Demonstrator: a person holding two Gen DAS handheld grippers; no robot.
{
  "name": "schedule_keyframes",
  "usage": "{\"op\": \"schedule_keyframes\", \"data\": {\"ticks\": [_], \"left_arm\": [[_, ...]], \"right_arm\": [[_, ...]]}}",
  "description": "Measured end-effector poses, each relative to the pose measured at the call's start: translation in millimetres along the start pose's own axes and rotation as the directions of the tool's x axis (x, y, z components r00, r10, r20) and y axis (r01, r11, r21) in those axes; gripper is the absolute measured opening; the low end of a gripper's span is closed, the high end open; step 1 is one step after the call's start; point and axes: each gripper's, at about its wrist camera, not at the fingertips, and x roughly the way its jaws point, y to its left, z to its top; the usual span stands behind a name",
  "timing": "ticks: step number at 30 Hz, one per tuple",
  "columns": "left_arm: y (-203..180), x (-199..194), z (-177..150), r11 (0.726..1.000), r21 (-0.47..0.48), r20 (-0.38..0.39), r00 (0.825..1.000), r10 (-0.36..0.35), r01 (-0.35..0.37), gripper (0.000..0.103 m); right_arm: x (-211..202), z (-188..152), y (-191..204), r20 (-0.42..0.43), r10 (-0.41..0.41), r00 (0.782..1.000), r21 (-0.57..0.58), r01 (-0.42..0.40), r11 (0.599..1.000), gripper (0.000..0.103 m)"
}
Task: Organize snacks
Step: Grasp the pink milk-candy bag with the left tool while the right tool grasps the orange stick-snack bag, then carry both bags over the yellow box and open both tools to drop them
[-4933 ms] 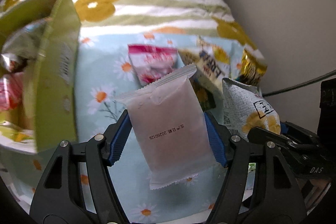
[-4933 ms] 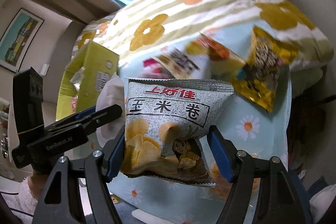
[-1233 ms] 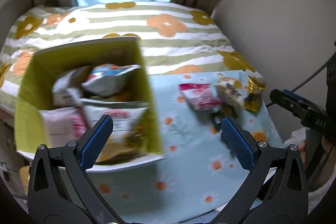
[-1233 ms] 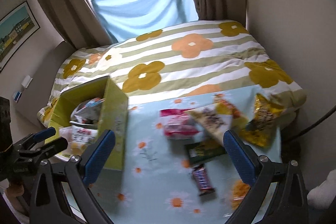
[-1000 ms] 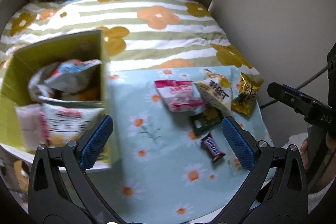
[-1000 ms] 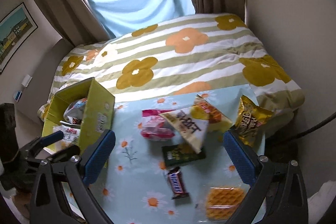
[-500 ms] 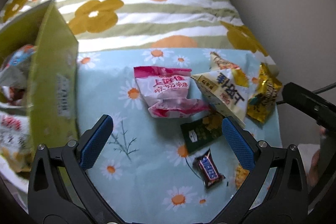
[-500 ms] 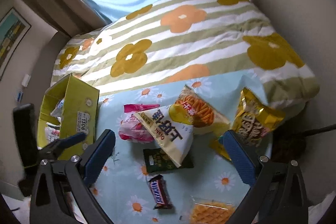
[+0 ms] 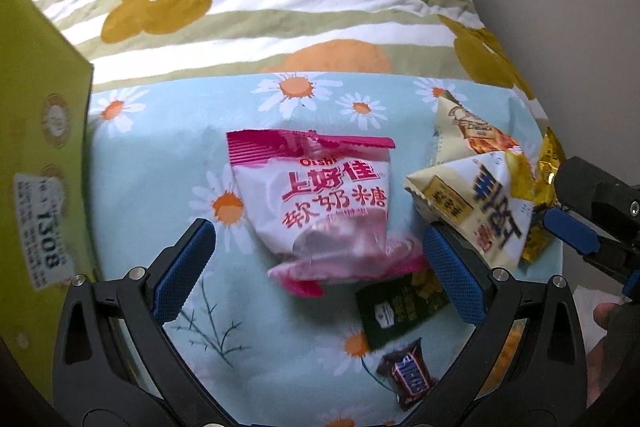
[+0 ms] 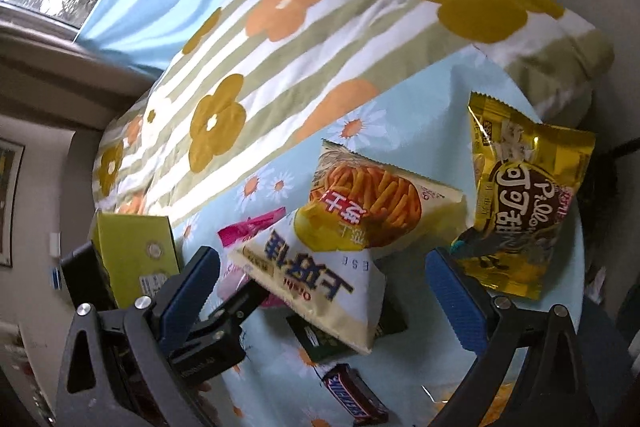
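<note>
Both sets of jaws stand wide open and hold nothing. Five seconds ago my left gripper (image 9: 318,269) carried a pale pink sachet and my right gripper (image 10: 322,293) a grey corn-roll bag; neither is in the grip now, and a second ago similar packets were lying in the yellow-green cardboard box (image 9: 40,163), so I judge both were dropped there and I am back for the next pair.

Since then both cameras have closed in on the loose snacks on the daisy-print blue cloth (image 9: 160,163) covering the tabletop. My left gripper hangs low over the pink-and-white candy bag (image 9: 320,203), its blue pads straddling the bag's lower end without touching it. My right gripper points at the cream triangular chip bag (image 10: 316,287), which lies between its pads and partly on top of the dark green flat packet (image 10: 320,341). Behind it rests the pale bag printed with orange sticks (image 10: 376,199), and to the right the gold foil puff bag (image 10: 524,203). A brown chocolate bar (image 10: 356,401) sits nearest me.

In the right view the left tool reaches in from the lower left, just beside the cream bag; in the left view the right tool enters at the right edge, over the gold bag. Six or so items remain outside the box, which stands at the cloth's left edge.
</note>
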Motion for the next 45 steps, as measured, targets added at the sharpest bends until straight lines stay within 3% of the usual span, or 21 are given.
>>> {"op": "schedule_keyframes", "data": {"ticks": [7,12,15,21,32,34,39,45], "left_arm": [[4,18,5,1.0,-0.007,-0.048,0.998,-0.029,0.029,0.101],[3,25,6,1.0,0.03,-0.051,0.999,-0.001,0.003,0.087],[0,22,6,0.997,0.076,-0.021,0.999,0.032,-0.03,0.063],[4,15,10,0.997,0.064,-0.002,0.999,0.037,-0.037,0.052],[26,-4,14,0.998,0.017,0.039,0.998,0.054,-0.055,0.05],[27,-6,14,0.998,0.01,0.043,0.998,0.054,-0.055,0.05],[29,-13,12,0.999,-0.008,0.057,0.997,0.053,-0.052,0.05],[27,-31,9,0.999,-0.011,0.091,0.995,0.05,-0.049,0.05]], "right_arm": [[22,7,-7,-0.034,-0.001,0.999,0.068,0.003,0.998,0.102],[35,10,-11,-0.047,0.012,0.999,0.101,-0.007,0.995,0.102],[39,12,-11,-0.054,0.01,0.999,0.103,-0.005,0.995,0.102],[50,16,-15,-0.079,0.02,0.997,0.121,-0.01,0.993,0.102],[63,20,-13,-0.116,0.014,0.993,0.085,-0.004,0.996,0.092],[63,19,-11,-0.115,0.006,0.993,0.065,0.001,0.998,0.088],[61,16,-8,-0.115,0.002,0.993,-0.001,-0.002,1.0,0.068],[53,9,4,-0.091,-0.013,0.996,-0.084,0.005,0.996,0.061]]}}
